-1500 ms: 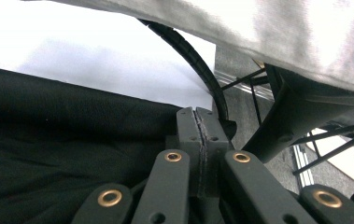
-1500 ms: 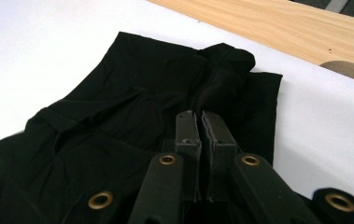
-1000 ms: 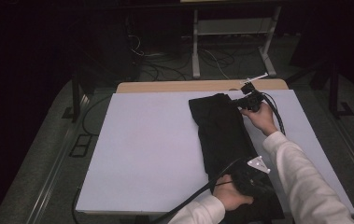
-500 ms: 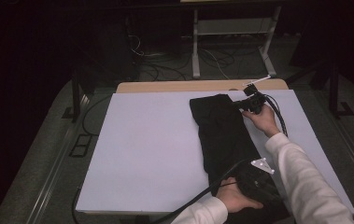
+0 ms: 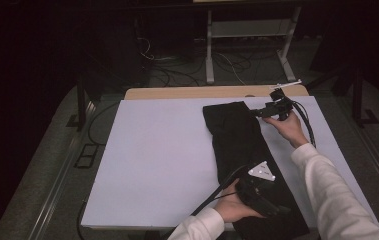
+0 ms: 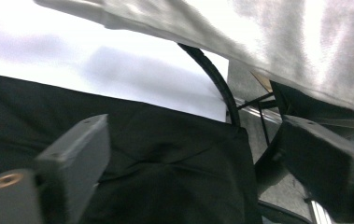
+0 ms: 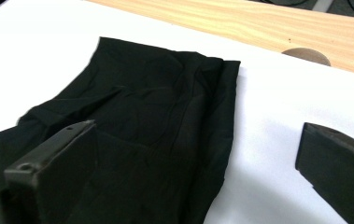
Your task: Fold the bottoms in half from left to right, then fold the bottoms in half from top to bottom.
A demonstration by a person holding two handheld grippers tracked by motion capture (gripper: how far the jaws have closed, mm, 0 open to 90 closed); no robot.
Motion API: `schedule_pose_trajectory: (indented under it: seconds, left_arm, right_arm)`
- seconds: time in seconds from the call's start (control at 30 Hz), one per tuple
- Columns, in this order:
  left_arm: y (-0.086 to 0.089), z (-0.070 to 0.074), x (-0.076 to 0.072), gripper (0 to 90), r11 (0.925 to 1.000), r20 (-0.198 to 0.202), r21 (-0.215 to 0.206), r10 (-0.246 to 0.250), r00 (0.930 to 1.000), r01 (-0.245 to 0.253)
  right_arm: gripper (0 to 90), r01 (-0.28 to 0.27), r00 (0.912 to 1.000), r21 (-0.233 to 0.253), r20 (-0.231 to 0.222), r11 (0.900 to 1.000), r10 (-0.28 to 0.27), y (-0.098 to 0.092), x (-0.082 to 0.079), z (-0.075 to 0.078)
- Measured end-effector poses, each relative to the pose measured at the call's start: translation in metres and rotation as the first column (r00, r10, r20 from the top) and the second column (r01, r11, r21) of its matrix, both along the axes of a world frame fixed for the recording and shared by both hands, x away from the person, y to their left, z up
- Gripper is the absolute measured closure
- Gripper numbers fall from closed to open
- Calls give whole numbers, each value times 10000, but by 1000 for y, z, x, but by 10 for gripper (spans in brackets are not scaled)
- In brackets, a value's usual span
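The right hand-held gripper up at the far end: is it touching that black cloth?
Cannot tell. In the right gripper view its jaws stand open over the black cloth, with no plain contact or gap; in the high view the right hand-held gripper overlaps the cloth's edge.

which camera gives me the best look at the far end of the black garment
The right gripper view: the black garment shows its far edge and folds close up. The high view shows its whole length, small. The left gripper view shows its near end.

A black folded garment (image 5: 244,150), probably trousers, lies flat and lengthwise on the right half of the white counter (image 5: 167,150), slightly creased, its near end reaching the counter's front edge.
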State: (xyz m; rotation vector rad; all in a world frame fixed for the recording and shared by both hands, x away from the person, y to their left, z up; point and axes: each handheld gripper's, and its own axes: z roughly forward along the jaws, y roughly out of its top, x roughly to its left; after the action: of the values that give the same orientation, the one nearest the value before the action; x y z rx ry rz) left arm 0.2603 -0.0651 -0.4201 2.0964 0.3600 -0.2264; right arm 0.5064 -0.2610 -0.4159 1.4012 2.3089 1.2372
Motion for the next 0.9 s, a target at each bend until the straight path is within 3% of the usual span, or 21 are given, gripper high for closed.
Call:
schedule_pose_trajectory:
  seconds: [0.17, 0.3, 0.6, 0.9]
  left_arm:
    - [17, 8, 8, 0, 9996, 248, 142, 260, 9994, -263]
    - [29, 15, 17, 0, 9986, 370, -40, 535, 9979, -534]
    - [53, 25, 36, 0, 9947, 865, 45, 1016, 9911, -1023]
    - [73, 33, 50, 0, 9885, 1199, 65, 1493, 9815, -1512]
  right_arm:
    - [0, -108, 9999, 165, 130, 9998, 106, -5, -6, 6]
    - [0, -162, 9997, 237, 162, 9996, 158, -7, -9, 8]
    - [0, -256, 9990, -146, 357, 9996, 261, -11, -17, 10]
    - [0, -274, 9988, -149, 408, 9995, 280, -13, -20, 10]
